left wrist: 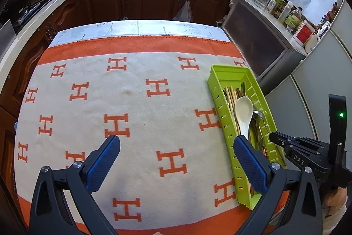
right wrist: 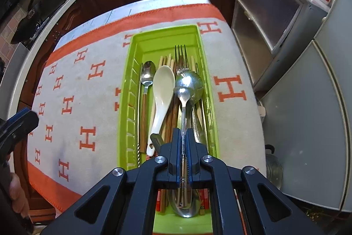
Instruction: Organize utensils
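Observation:
A lime-green utensil tray (right wrist: pixel 162 31) lies on the H-patterned cloth near the table's right edge. Inside it are a white ceramic spoon (right wrist: pixel 162 89), a small wooden-handled spoon (right wrist: pixel 147 74), a fork (right wrist: pixel 181 58) and several chopsticks (right wrist: pixel 167 61). My right gripper (right wrist: pixel 183 133) is shut on the handle of a large steel spoon (right wrist: pixel 189 85), which hangs over the tray with its bowl pointing away. My left gripper (left wrist: pixel 176 142) is open and holds nothing, over the cloth to the left of the tray (left wrist: pixel 233 80). The white spoon (left wrist: pixel 244 109) also shows in the left wrist view.
The orange and cream cloth (left wrist: pixel 136 102) covers the table. A grey cabinet (right wrist: pixel 275 21) and fridge doors (right wrist: pixel 308 124) stand close on the right, with a metal pot (right wrist: pixel 274 169) on the floor between. Dark wooden cabinets and a counter run along the back.

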`<act>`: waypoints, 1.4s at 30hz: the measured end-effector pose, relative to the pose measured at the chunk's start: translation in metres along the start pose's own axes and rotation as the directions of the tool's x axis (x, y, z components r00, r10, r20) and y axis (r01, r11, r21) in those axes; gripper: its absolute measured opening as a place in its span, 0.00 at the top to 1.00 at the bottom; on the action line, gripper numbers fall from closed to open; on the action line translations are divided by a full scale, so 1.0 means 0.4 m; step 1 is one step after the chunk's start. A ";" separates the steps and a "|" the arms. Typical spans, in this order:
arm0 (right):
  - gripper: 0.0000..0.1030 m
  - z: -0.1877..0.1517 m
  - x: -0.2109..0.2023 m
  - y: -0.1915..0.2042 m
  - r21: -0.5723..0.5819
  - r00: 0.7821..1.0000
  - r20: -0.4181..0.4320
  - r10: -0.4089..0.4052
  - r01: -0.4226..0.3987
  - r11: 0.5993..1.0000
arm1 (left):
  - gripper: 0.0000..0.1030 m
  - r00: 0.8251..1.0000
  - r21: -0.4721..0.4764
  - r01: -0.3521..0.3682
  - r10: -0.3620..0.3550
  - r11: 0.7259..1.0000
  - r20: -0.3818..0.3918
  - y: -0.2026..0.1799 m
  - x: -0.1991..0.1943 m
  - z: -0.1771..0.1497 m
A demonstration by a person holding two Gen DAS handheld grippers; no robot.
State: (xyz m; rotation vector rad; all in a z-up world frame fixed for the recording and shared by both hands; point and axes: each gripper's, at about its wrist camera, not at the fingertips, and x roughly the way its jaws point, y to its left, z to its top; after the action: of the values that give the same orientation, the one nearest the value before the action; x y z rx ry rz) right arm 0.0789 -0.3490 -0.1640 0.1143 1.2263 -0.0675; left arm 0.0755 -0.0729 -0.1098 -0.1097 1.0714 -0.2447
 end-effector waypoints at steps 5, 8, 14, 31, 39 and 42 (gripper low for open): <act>0.83 0.013 0.025 0.017 0.016 1.000 -0.016 0.014 -0.014 1.000 | 0.01 0.998 0.014 -0.065 0.065 0.998 0.001 -0.005 -0.007 -0.005; 0.82 0.010 -0.003 0.022 0.025 0.999 0.011 0.045 -0.045 0.999 | 0.01 0.997 0.000 -0.077 0.077 0.997 -0.004 0.001 -0.011 -0.006; 0.82 -0.010 -0.067 0.043 0.040 0.995 0.050 0.085 -0.087 0.995 | 0.01 0.997 -0.008 -0.079 0.079 0.997 0.005 0.005 -0.040 -0.013; 0.59 -0.131 -0.255 0.169 -0.031 0.976 0.200 0.081 -0.076 0.997 | 0.01 0.985 0.053 -0.129 0.122 0.990 0.124 -0.014 -0.193 -0.077; 0.44 -0.202 -0.345 0.223 -0.060 0.956 0.288 0.061 -0.046 0.997 | 0.01 0.969 0.052 -0.171 0.158 0.984 0.188 -0.009 -0.268 -0.117; 0.41 -0.226 -0.382 0.234 -0.053 0.947 0.314 0.069 -0.055 0.997 | 0.01 0.960 0.040 -0.197 0.184 0.980 0.210 -0.002 -0.294 -0.129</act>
State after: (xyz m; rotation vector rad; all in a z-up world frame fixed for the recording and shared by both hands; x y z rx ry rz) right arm -0.0465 -0.2466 -0.0456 0.1002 0.9024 -0.0035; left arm -0.0236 -0.0428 -0.0338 0.0226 0.8614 -0.0888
